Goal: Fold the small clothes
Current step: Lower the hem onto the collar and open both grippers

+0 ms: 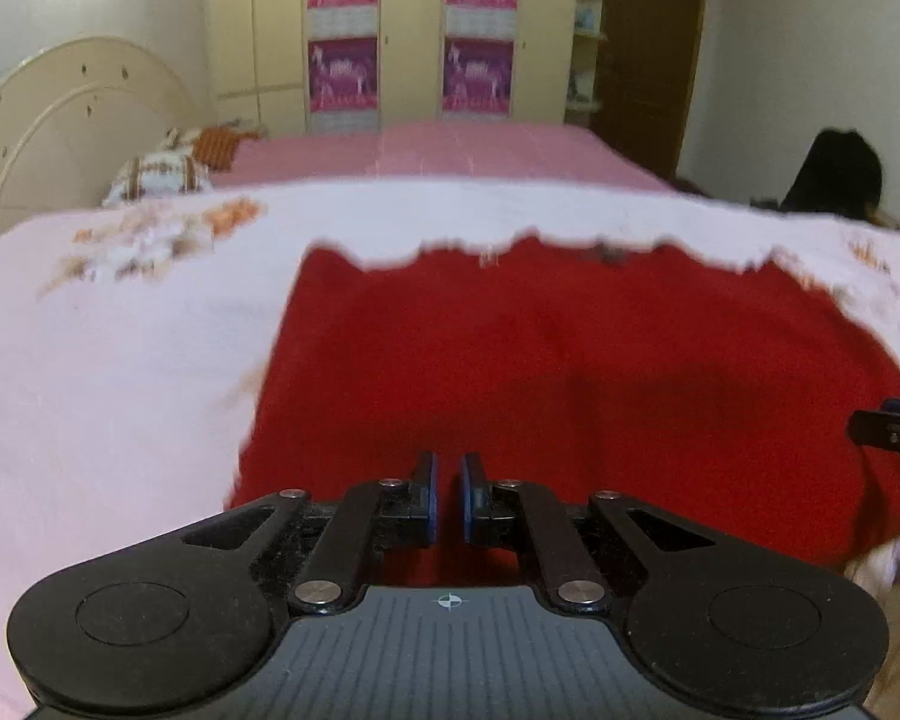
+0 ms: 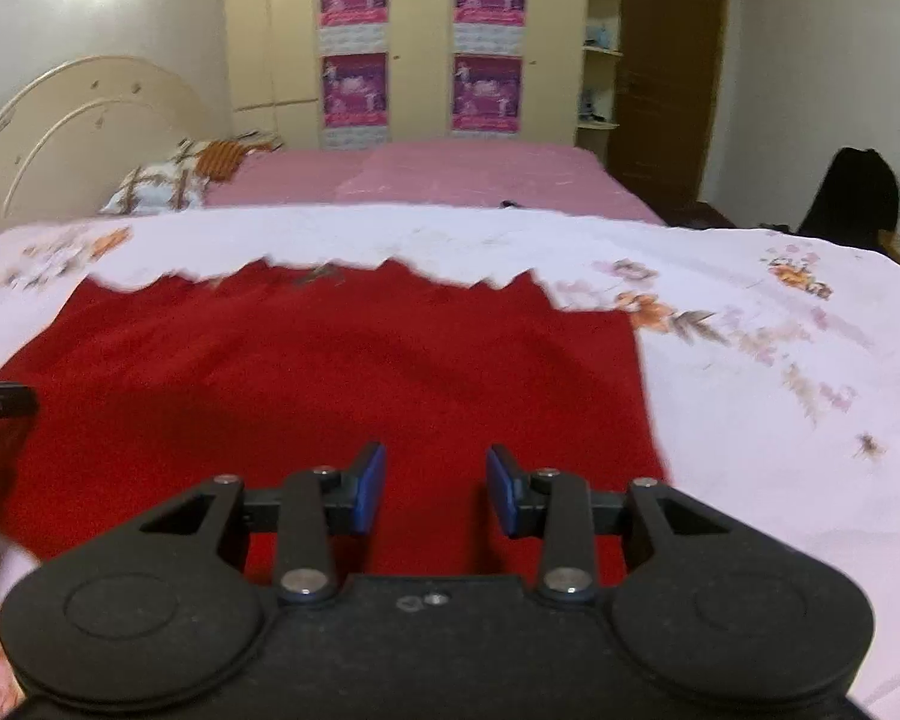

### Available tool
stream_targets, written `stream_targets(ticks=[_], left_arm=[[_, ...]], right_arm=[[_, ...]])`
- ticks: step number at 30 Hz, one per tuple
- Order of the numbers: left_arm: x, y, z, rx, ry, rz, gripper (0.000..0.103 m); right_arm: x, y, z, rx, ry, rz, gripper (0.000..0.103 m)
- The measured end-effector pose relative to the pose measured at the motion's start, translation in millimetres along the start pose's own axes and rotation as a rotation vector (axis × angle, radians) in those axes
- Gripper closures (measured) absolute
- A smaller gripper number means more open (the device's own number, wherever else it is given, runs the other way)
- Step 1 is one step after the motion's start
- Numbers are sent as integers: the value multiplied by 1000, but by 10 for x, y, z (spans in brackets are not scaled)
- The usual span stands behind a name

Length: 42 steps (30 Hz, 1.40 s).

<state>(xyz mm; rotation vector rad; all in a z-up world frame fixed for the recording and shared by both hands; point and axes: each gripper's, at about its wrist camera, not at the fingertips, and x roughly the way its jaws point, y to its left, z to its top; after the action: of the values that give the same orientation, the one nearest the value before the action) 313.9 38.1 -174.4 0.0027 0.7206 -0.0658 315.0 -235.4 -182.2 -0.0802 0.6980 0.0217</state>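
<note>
The left wrist view alone shows the red cloth's [image 1: 570, 372] left edge; the right wrist view alone shows its straight right edge. It lies spread flat on the white floral sheet [image 2: 780, 420], far edge jagged. The left gripper [image 1: 448, 495] hangs low over the near hem, jaws nearly together, empty. The right gripper [image 2: 436, 489] points downward, jaws apart, nothing between

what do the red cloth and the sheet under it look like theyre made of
Red cloth: looks like soft matte woven or knit fabric, cotton-like; it lies limp with shallow wrinkles, no shine, and a jagged far edge. White sheet: thin, smooth printed cotton or a blend, judging by its flat drape and faded orange flower print. Blur hides the weave of both.
</note>
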Motion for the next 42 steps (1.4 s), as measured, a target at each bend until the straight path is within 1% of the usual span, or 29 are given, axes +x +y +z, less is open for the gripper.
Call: stream_targets(ticks=[1,3,4,6,8,10,15,20,24,32,36,40,42], left_arm=[[19,47,-74,-15,8,1,97],[0,111,-163,-23,-17,-2,97],[-2,130,-178,-11,-23,3,97],[2,159,-178,-6,-22,1,97],[-12,163,-172,-14,-13,2,97],[-26,160,-171,-16,-5,5,97],[-67,189,-209,-15,1,12,97],[-63,138,-178,-17,15,43,97],[-65,153,-150,-30,31,38,97],[-42,109,-83,-3,55,50,97],[-74,85,-23,-8,57,50,97],[-167,-2,90,3,-3,41,97],[-146,-71,176,9,-3,31,97]], right_arm=[[16,-8,-54,-4,17,-9,68],[36,-70,-166,0,47,-33,68],[43,-125,-235,-7,47,-52,68],[27,-226,-313,-24,21,-78,65],[33,-305,-294,-9,30,-98,65],[26,-343,-277,10,42,-102,65],[-18,-291,-329,10,44,-119,65],[7,-265,-351,7,47,-143,64],[6,-270,-314,5,71,-139,63],[16,-237,-249,-28,91,-142,62],[-55,-219,-165,-24,53,-123,59],[-81,-190,-19,-5,6,-85,58],[-64,-154,62,-1,-13,-60,58]])
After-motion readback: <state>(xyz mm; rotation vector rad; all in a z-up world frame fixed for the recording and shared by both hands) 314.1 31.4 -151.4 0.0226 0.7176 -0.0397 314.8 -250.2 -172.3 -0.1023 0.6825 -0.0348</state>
